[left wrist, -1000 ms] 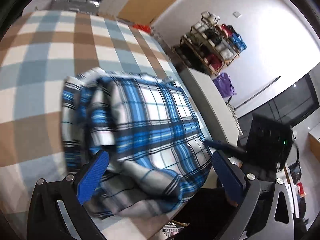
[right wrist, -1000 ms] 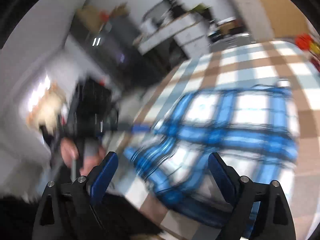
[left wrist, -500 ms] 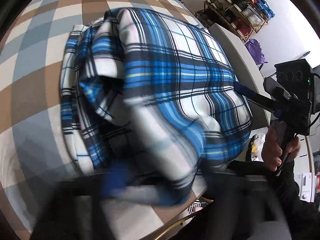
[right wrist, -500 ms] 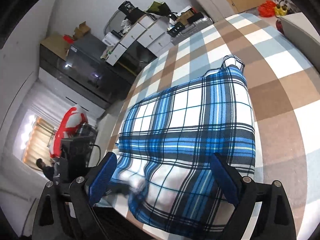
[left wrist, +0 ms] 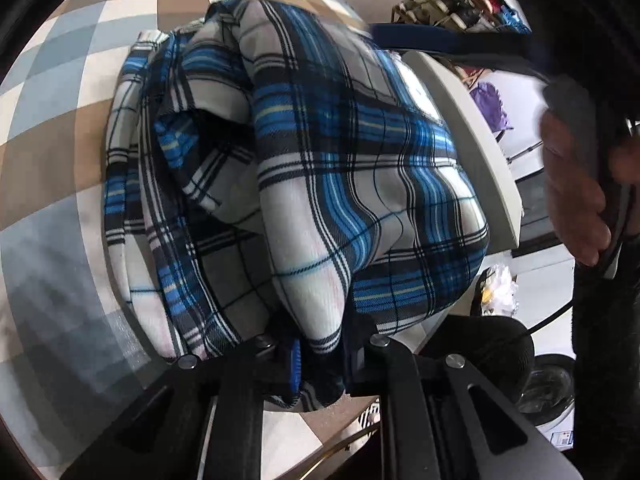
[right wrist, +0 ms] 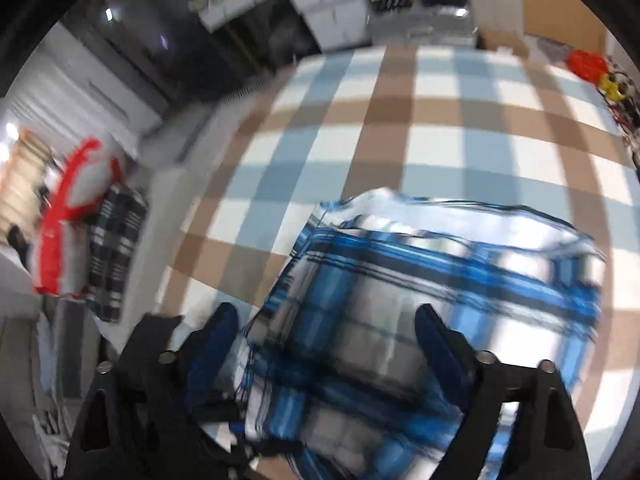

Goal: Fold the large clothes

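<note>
1. Left gripper (left wrist: 320,360) closing, pinching plaid shirt's (left wrist: 320,168) near hem at checked table's (left wrist: 60,160) edge.
2. Right gripper (right wrist: 326,344) closing, wide, astride shirt, unclamped.
3. Thin pinch: may slip, dropping hem off table.

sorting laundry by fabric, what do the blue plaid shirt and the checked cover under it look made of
Blue plaid shirt: soft woven cloth, likely cotton or flannel, matte; a twill weave shows up close and it bunches in thick, rounded folds.
Checked cover: looks like flat woven or printed fabric, matte, lying smooth; the exact fibre cannot be told.
</note>
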A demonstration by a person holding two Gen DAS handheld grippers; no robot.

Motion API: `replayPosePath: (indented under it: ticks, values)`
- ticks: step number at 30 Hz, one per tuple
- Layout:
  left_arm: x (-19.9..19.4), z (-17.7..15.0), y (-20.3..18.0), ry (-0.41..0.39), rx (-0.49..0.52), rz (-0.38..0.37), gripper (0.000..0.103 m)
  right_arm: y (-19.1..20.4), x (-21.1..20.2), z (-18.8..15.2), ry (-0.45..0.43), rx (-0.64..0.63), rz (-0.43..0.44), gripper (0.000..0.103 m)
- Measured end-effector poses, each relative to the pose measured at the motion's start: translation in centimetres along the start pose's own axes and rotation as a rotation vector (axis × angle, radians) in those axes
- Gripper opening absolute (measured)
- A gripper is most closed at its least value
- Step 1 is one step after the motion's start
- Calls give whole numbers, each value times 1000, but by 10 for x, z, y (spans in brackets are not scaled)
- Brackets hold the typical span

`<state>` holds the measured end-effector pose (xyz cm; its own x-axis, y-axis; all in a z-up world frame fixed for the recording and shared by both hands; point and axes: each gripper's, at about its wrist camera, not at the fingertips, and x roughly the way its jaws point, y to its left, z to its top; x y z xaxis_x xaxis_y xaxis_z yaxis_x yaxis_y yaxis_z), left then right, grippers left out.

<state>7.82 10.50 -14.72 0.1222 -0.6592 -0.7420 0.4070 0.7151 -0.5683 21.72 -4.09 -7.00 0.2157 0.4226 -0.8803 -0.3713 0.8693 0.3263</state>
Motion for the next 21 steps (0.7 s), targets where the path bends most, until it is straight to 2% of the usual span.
replayPosePath:
  ticks: [2,4,5,8,10,12,16,17,19,20,21]
  values:
    - [1,2,0,2,3,0,9,9,30,11,68,-13,-91,79]
    - [3,3,-5,0,8,-3,9,8,44,15,79,1,-190,60]
    - [0,2,-3,-8,7,-11,7,6,50,17,81,11,-245,42]
    - [-11,5,-1,-29,-7,-45,3,5,50,17,73,-4,-293,15]
    - [-19,5,-2,-28,9,-62,3,7,41,21,44,-5,-299,12]
    - [-34,8,-2,-68,3,-80,3,8,25,23,-14,20,-285,11]
    - [-62,11,5,-142,-6,-112,3,-2,-4,36,-105,163,-181,12]
    - [-67,13,8,-150,-9,-124,3,-3,-6,40,-111,193,-157,12]
    - [-74,13,18,-160,-26,-134,3,1,5,49,-92,214,-168,12]
    - [-75,13,24,-161,-35,-116,3,3,13,52,-80,212,-177,13]
    - [-74,13,29,-159,-47,-91,3,4,22,55,-71,219,-181,19]
